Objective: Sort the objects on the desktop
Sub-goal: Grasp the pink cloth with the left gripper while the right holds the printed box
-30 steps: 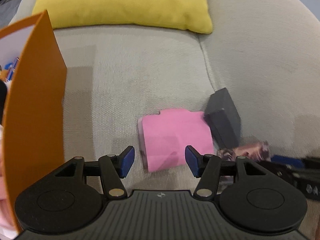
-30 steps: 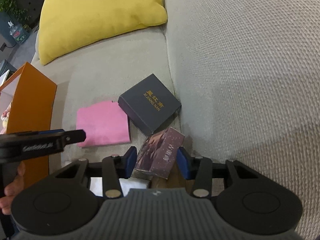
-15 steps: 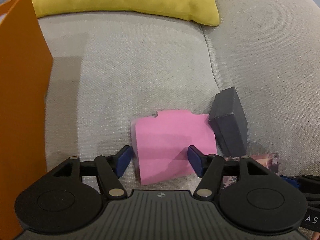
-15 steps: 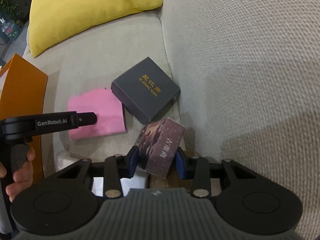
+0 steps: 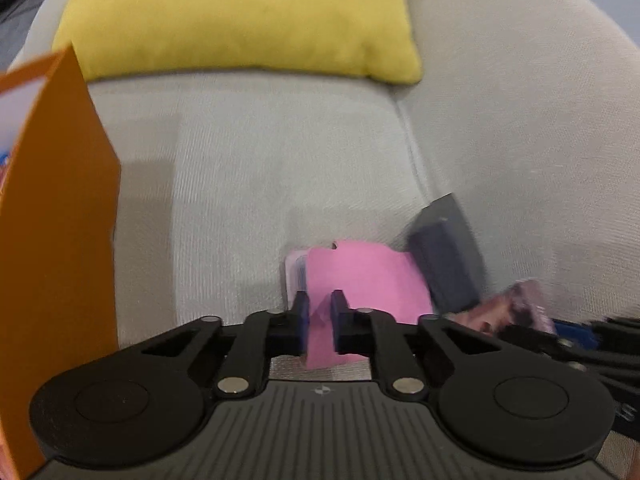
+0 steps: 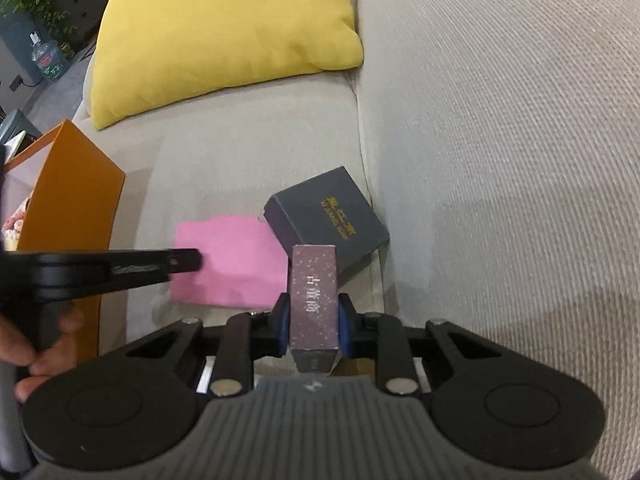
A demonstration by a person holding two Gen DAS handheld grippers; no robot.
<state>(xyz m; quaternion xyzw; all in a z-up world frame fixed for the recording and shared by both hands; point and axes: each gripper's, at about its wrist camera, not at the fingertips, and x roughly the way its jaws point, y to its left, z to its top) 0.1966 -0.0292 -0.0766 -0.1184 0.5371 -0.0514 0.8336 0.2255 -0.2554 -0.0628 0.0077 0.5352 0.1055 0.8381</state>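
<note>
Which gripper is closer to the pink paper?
Left. The left gripper is pinching the pink paper; the right gripper holds a purple box beside it.

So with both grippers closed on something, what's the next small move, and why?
Probably lift both straight up. The left gripper, jaws just closed, pinches the pink card; the right gripper, also just closed, clamps the purple box. The orange bag stands open nearby.

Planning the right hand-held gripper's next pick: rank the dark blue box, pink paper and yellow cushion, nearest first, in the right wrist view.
1. dark blue box, just ahead.
2. pink paper, ahead-left.
3. yellow cushion, far back.
</note>
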